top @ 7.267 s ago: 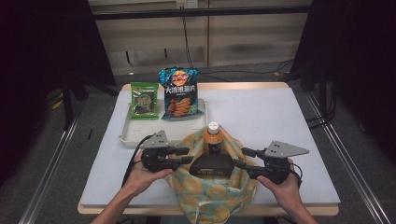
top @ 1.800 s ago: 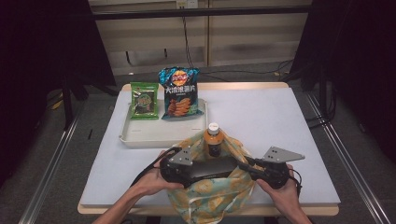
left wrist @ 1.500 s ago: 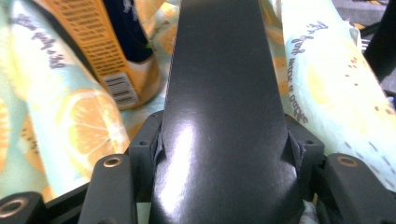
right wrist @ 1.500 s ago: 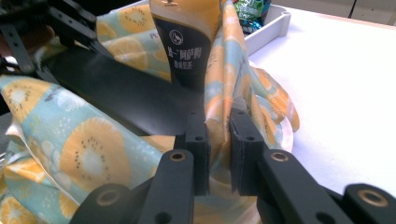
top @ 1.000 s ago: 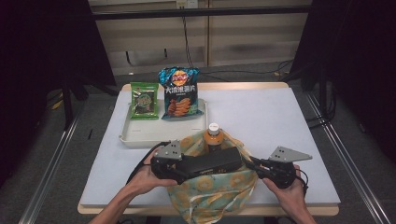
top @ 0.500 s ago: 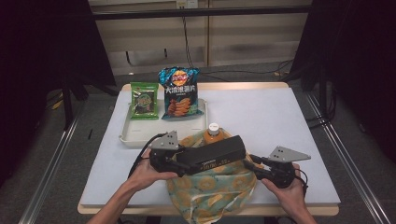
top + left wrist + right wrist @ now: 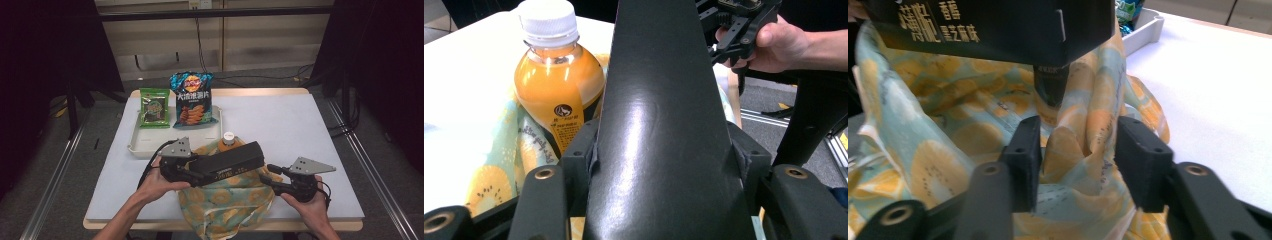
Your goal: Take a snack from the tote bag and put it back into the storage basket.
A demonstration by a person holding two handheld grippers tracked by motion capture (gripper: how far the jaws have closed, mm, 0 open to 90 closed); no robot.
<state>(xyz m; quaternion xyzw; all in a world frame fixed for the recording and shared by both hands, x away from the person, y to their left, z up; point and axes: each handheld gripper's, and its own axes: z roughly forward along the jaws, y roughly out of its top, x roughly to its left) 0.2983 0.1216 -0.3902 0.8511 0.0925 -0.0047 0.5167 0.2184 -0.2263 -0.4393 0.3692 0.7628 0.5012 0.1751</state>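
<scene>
L gripper [image 7: 192, 172] clamped on black box [image 7: 227, 162], box held over bag [image 7: 225, 195] | R gripper [image 7: 272, 178] jaws just opening, bag fold loose between, pads off | bottle [image 7: 556, 85] in bag beside box

A white tray [image 7: 135, 148] is seen at the table's [image 7: 310, 130] far left. A green snack packet [image 7: 154, 107] and a blue chip bag [image 7: 191, 99] are propped side by side in the tray.
</scene>
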